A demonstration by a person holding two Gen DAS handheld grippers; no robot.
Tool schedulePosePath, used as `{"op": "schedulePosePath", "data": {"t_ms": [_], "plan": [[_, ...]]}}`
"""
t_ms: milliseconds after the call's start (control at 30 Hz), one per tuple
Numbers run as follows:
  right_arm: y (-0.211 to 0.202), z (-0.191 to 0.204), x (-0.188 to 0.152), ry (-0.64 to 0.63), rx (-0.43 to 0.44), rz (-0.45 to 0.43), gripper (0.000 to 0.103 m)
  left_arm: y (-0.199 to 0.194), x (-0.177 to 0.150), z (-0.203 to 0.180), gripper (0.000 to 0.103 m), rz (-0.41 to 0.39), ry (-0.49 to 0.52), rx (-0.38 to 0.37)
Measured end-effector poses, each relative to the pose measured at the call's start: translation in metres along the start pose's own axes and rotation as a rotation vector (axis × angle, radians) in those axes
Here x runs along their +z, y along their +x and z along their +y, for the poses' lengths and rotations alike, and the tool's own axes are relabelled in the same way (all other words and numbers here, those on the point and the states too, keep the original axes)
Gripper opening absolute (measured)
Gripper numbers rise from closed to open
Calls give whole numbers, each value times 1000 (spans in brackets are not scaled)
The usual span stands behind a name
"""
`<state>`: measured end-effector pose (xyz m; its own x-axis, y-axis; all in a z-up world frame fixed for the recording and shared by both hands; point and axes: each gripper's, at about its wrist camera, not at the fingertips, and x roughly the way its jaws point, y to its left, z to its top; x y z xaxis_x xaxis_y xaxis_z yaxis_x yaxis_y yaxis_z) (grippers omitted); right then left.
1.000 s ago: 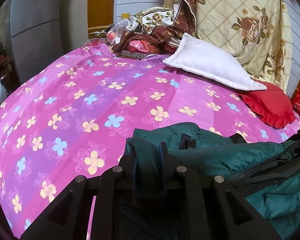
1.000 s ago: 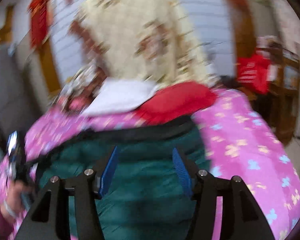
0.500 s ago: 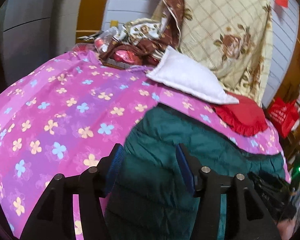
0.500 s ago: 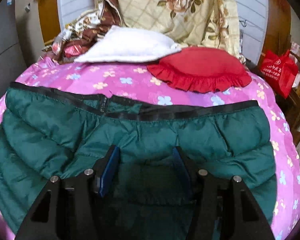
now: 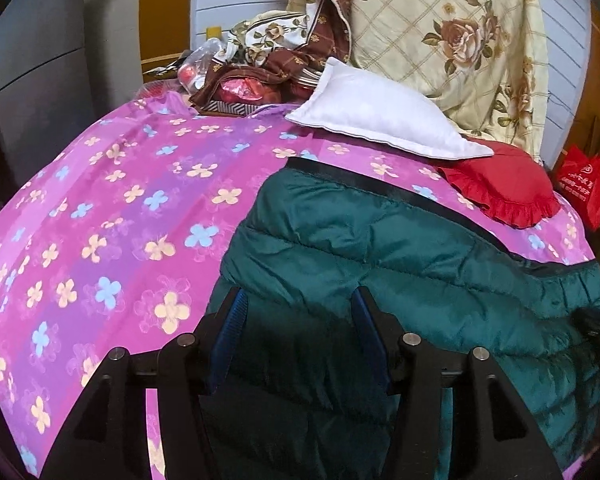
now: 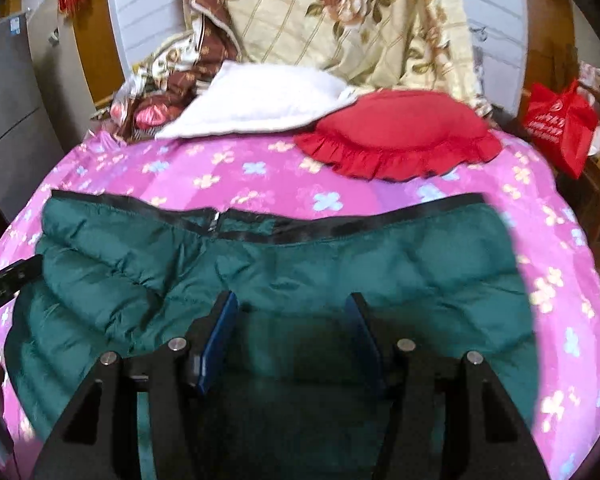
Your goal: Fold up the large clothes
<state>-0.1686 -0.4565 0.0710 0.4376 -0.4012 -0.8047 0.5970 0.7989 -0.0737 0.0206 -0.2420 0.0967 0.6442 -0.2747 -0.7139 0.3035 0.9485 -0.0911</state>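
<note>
A dark green quilted puffer jacket point(image 5: 400, 264) lies spread flat on the pink flowered bed cover point(image 5: 112, 208), its black-trimmed hem toward the pillows. It also shows in the right wrist view point(image 6: 340, 272), filling the middle of the bed cover point(image 6: 260, 176). My left gripper point(image 5: 298, 304) is open and empty, hovering over the jacket's left part. My right gripper point(image 6: 292, 308) is open and empty over the jacket's near middle. The left gripper's black body pokes in at the left edge of the right wrist view point(image 6: 8, 280).
A white pillow point(image 5: 380, 112) and a red ruffled cushion point(image 5: 504, 188) lie at the bed's head. A cream rose-print quilt point(image 5: 452, 32) hangs behind them. Crumpled fabric and bottles point(image 5: 252, 68) pile at the far left. A red bag point(image 6: 560, 124) sits to the right.
A second ago my left gripper was shut on the jacket's edge; it has let go and opened. The jacket now lies spread flat. Both grippers hover above it.
</note>
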Motion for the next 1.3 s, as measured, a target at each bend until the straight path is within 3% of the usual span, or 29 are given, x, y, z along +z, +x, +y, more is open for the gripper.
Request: {"op": "schedulePosePath", "data": {"t_ms": [233,600,800,1000,1300], "plan": [[-8,-56,-4,24,-123,-3,64,20,4,-6,35,26,21,55],[39,-85,-16,104,-114,49,66,34,2,-19,39,25,83,127],[-1,-81,-19,118,-94,3,67,14,-1,-5,39,47,52,63],[-52,-77,-51,121,-31,-15,67,-8,-18,14,39,40,11,3],[-31,-79,-79,136,-84,49,68,-20,-40,19,39,56,-4,-11]]}}
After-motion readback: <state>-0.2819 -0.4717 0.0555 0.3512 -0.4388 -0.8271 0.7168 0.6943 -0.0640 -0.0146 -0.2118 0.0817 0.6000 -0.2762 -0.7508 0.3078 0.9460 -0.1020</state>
